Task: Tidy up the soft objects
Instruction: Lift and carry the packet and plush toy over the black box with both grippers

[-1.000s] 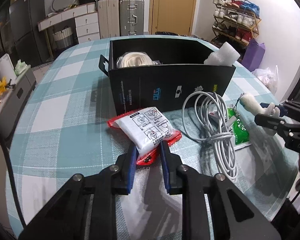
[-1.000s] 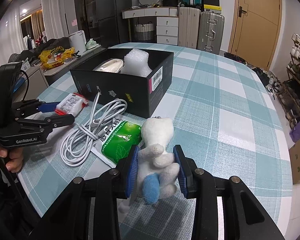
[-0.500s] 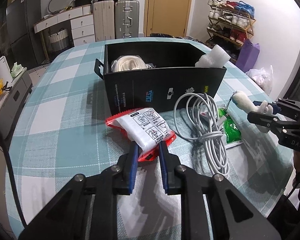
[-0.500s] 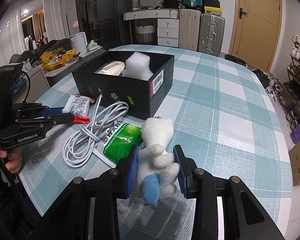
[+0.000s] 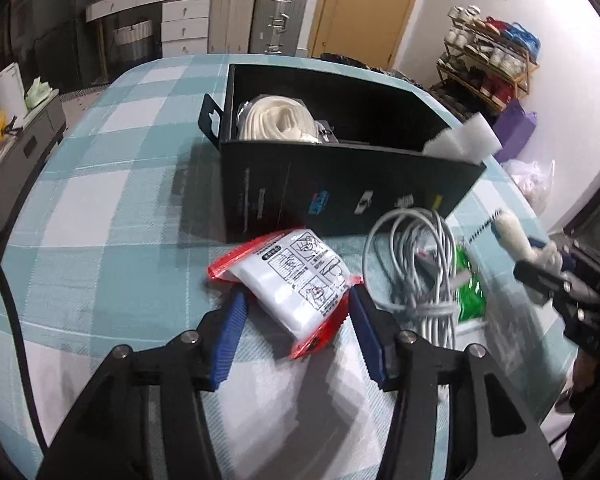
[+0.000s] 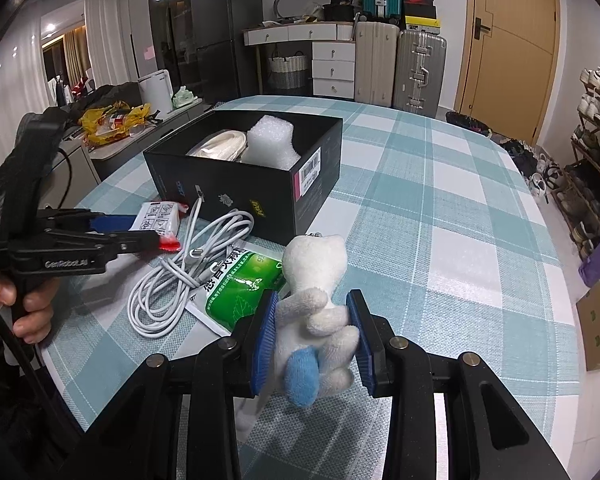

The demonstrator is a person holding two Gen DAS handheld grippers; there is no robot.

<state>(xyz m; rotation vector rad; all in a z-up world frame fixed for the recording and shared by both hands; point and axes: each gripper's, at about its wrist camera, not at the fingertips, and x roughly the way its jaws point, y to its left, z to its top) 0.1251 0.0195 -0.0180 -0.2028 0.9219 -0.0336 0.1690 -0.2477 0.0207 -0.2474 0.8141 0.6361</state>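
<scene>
On checked tablecloth, red-edged packet lies between opening left claw.

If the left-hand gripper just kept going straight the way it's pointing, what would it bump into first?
Most likely the white soft packet with red edges, lying between the opening jaws of the left gripper. Beyond it stands the black cardboard box, though depth is hard to judge.

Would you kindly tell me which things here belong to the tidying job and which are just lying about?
Job:
- plush toy
- red-edged white packet
- black box
- green packet

Lying about:
- white cable
- suitcases
- shoe rack
</scene>
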